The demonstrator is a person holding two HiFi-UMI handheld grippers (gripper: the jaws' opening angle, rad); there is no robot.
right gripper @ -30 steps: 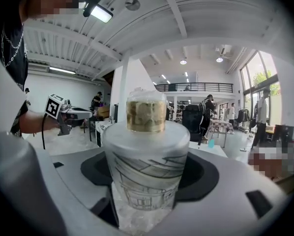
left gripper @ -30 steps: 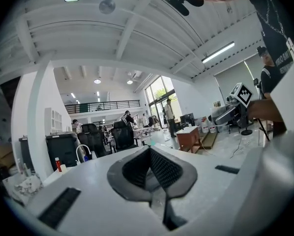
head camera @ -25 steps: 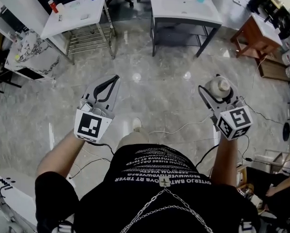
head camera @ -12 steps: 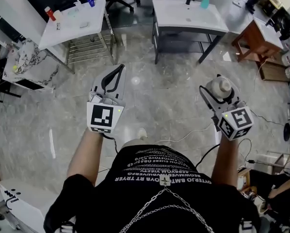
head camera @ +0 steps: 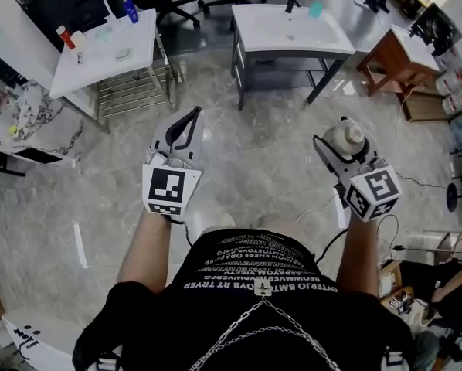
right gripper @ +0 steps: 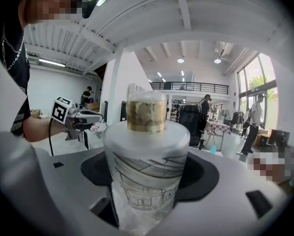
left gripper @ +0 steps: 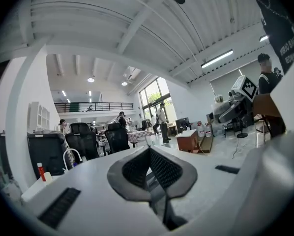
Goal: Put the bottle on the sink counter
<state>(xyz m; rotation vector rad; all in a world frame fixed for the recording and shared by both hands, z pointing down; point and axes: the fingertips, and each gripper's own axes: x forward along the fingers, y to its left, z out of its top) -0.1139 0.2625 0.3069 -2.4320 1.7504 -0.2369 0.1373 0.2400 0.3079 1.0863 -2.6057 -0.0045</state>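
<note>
My right gripper (head camera: 341, 141) is shut on a frosted white bottle (head camera: 347, 137) with a gold neck band, held upright above the marble floor. In the right gripper view the bottle (right gripper: 146, 161) fills the middle, clamped between the dark pads (right gripper: 203, 177). My left gripper (head camera: 186, 124) is shut with nothing in it, held at the left; its dark fingertips (left gripper: 152, 168) meet in the left gripper view. The white sink counter (head camera: 293, 29) with a dark frame stands far ahead, across the floor.
A white table (head camera: 107, 49) with a faucet, small bottles and a wire shelf stands at the far left. A wooden table (head camera: 397, 52) is at the right. A teal bottle (head camera: 316, 8) sits at the sink counter's back edge. Cables (head camera: 324, 203) trail on the floor. Office chairs stand behind.
The left gripper has shifted right and slightly forward. The view has swung so the sink counter sits a little left of where it was. The right gripper keeps its hold on the bottle.
</note>
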